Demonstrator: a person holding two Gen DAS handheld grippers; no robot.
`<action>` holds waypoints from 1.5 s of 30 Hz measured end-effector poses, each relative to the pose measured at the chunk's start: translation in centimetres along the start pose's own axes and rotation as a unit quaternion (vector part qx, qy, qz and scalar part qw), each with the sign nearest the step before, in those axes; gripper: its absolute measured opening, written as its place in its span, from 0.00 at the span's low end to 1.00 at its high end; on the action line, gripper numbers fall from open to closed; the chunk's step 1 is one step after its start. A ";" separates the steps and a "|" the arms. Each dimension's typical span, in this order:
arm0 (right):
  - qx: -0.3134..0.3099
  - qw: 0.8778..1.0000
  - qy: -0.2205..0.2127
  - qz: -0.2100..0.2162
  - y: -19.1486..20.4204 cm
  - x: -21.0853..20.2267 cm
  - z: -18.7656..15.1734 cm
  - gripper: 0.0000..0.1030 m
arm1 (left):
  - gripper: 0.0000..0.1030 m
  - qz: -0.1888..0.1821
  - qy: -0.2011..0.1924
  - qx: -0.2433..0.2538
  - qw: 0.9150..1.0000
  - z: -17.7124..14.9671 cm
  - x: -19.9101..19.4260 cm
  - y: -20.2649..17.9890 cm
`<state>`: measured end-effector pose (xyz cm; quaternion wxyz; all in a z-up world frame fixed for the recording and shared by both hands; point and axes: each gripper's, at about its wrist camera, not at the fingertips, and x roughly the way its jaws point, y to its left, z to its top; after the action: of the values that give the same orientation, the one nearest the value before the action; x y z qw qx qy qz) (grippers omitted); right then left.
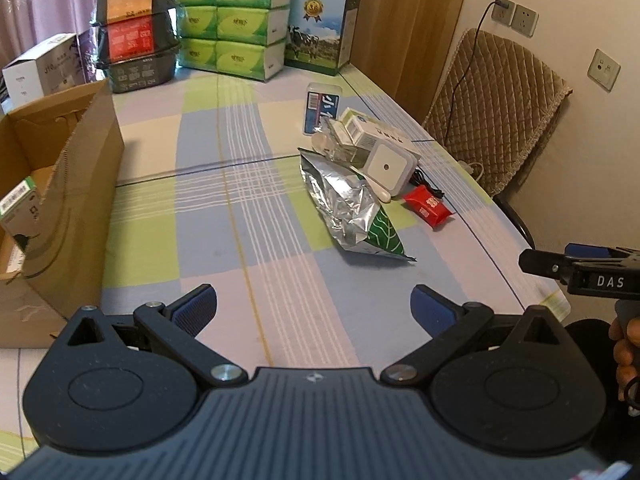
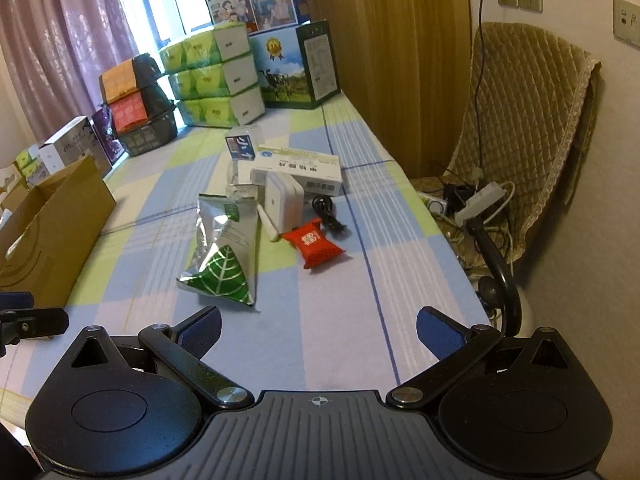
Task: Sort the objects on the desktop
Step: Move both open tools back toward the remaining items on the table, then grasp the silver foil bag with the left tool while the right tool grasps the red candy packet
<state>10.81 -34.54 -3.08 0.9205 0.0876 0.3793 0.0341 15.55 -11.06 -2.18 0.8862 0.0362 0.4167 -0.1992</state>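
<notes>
Far left on the tabletop (image 1: 208,216): open cardboard box (image 1: 72,184), one small carton already inside. Left gripper (image 1: 314,306) spread wide, empty, hovering near. Centre-right: crinkled foil pouch (image 2: 222,256), white adapter (image 2: 284,202) leaning on a medicine box (image 2: 298,170), red snack packet (image 2: 314,245) beside a black cable (image 2: 328,216). Right gripper (image 2: 318,330) likewise wide open, holding nothing. Risks: slick foil slipping from the pads; cable snagging and dragging neighbours; packet near the right edge pushed off.

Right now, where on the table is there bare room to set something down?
A wide bare strip of tablecloth runs between the cardboard box and the foil bag, and on towards the tissue packs. It is crowded beyond the bag: white boxes, a red packet and a black cable.
</notes>
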 end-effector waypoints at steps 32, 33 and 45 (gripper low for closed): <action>-0.187 0.975 0.113 0.042 0.8 15.2 5.8 0.58 | 0.97 -0.052 0.050 0.000 0.997 6.9 12.9 -0.5; -0.188 0.974 0.116 0.043 0.8 15.6 5.8 0.56 | 0.97 -0.058 0.053 -0.005 0.997 7.1 13.4 -0.5; -0.195 0.973 0.119 0.044 0.8 18.0 5.8 0.31 | 0.87 -0.084 0.074 -0.024 0.993 8.4 18.3 -1.2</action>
<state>27.67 -32.24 -11.39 0.8658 -0.0821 0.4676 0.1578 31.65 -20.02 -10.40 0.8337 -0.0058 0.4876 -0.2591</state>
